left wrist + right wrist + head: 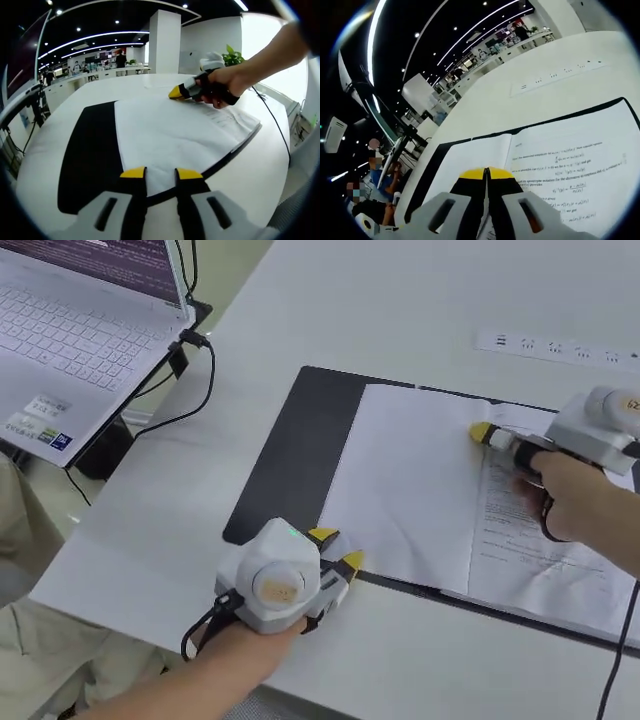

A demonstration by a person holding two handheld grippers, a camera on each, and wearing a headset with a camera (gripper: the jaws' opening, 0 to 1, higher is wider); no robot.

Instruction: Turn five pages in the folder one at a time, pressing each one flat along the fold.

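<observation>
The folder (295, 455) lies open mid-frame. The right gripper (482, 432), jaws closed and empty, presses the turned page (410, 480) at the fold's upper end. The left gripper (337, 548), jaws slightly apart, grips nothing at the lower edge. Pressing looks underway; next, slide down the fold.

Big open-plan office, white desk, lights everywhere

The white worktop (420, 300) is pretty plain. A white laptop (70, 330) sits propped on a dark stand just off its left edge, with a black cable (205, 380) looping over that edge. A white power strip (560, 348) lies near the far right corner. Behind all that there's a chunky white pillar (164, 42), a leafy plant (232, 56), long curved light strips (95, 37) on a dark ceiling, and rows of desks (100, 75) with people around them.
</observation>
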